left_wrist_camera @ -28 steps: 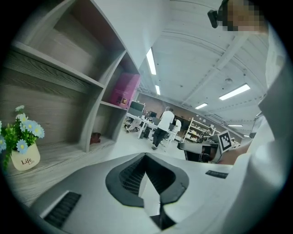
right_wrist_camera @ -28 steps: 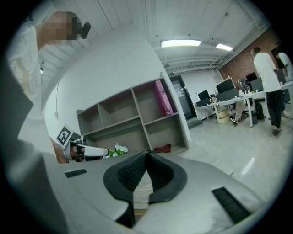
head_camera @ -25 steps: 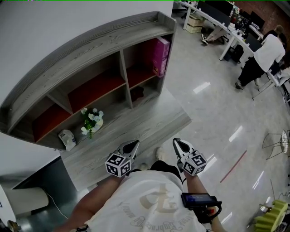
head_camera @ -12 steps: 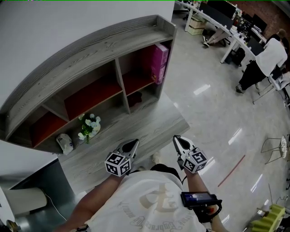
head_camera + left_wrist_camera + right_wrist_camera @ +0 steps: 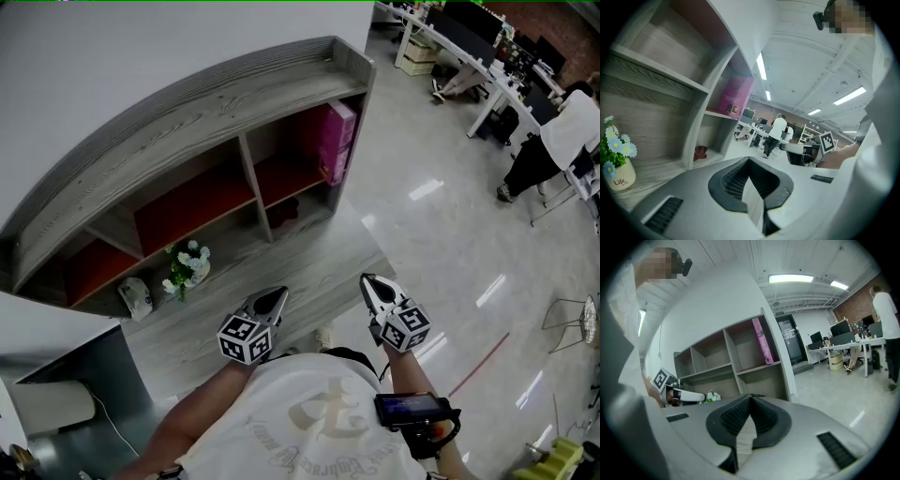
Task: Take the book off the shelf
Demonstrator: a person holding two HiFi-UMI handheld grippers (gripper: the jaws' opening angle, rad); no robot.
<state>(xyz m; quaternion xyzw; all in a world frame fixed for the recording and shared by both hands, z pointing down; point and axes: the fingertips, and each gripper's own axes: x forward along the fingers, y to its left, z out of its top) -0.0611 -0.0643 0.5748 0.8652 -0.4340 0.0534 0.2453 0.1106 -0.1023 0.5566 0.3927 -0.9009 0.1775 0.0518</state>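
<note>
A pink book (image 5: 336, 141) stands upright in the upper right compartment of the grey wooden shelf (image 5: 187, 103); it shows too in the left gripper view (image 5: 736, 96) and the right gripper view (image 5: 762, 341). Both grippers are held low, close to the person's body and well short of the shelf. My left gripper (image 5: 274, 297) is shut with nothing in it, its jaws meeting at the tip (image 5: 749, 159). My right gripper (image 5: 368, 282) is shut and empty as well (image 5: 751, 397). The book stands far ahead and to the right of both.
A small pot of flowers (image 5: 186, 267) and a white object (image 5: 138, 295) sit on the shelf's low grey ledge (image 5: 309, 267). A dark red thing (image 5: 286, 213) lies in the lower right compartment. Desks and a person (image 5: 562, 131) are at the far right across glossy floor.
The head view has shifted slightly, so shelf and background sit a little further right. Both grippers keep almost the same place and stay shut.
</note>
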